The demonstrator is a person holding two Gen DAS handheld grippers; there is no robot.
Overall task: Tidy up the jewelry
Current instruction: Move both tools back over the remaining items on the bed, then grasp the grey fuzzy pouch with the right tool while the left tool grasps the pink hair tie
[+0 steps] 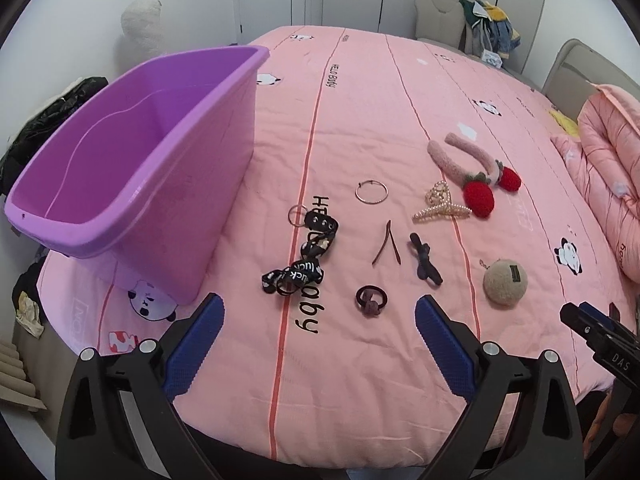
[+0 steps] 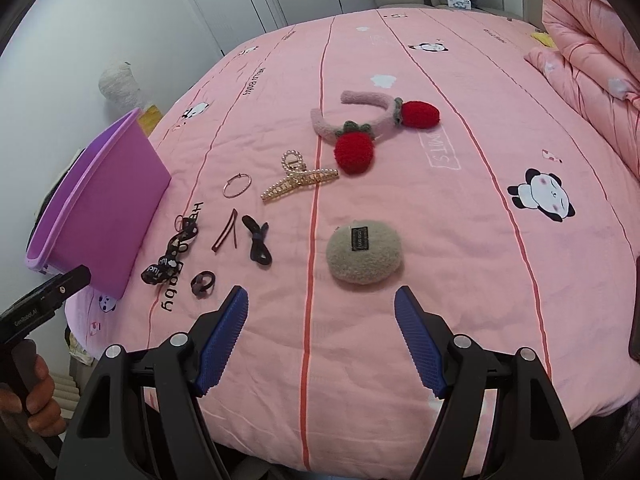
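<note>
In the left wrist view, a bed with a pink quilt (image 1: 400, 128) printed with pandas, red stripes and black lettering fills the frame; white closet doors and a chair heaped with clothes (image 1: 490, 26) stand behind it. A purple bin (image 1: 132, 168) sits on the quilt's left part, its open mouth tilted toward the camera and nothing visible inside. The left gripper (image 1: 318, 322) hovers over the near edge, jaws wide apart with nothing between them. Just beyond lie a dark hair tie (image 1: 371, 299), a black lanyard (image 1: 298, 270) running away from the camera toward a key ring, a thin brown hair clip (image 1: 386, 244) splayed in a V pointing away, a dark bow (image 1: 425, 259), a thin hoop (image 1: 371, 191), a pearl claw clip (image 1: 440, 204), a strawberry headband (image 1: 474, 168) and a beige puff (image 1: 505, 282). The right gripper's tip enters at the right edge, mostly cut off.

In the right wrist view, the right gripper (image 2: 320, 308) hangs over the quilt, jaws spread and empty, with the puff (image 2: 363, 255) just ahead. The headband (image 2: 360, 120) opens to the left. The claw clip (image 2: 298, 180) lies slanted. The bin (image 2: 108, 204) is cut off at the left. A hand (image 2: 38, 396) grips a handle at the lower left. The lanyard's lettering is hard to read.
</note>
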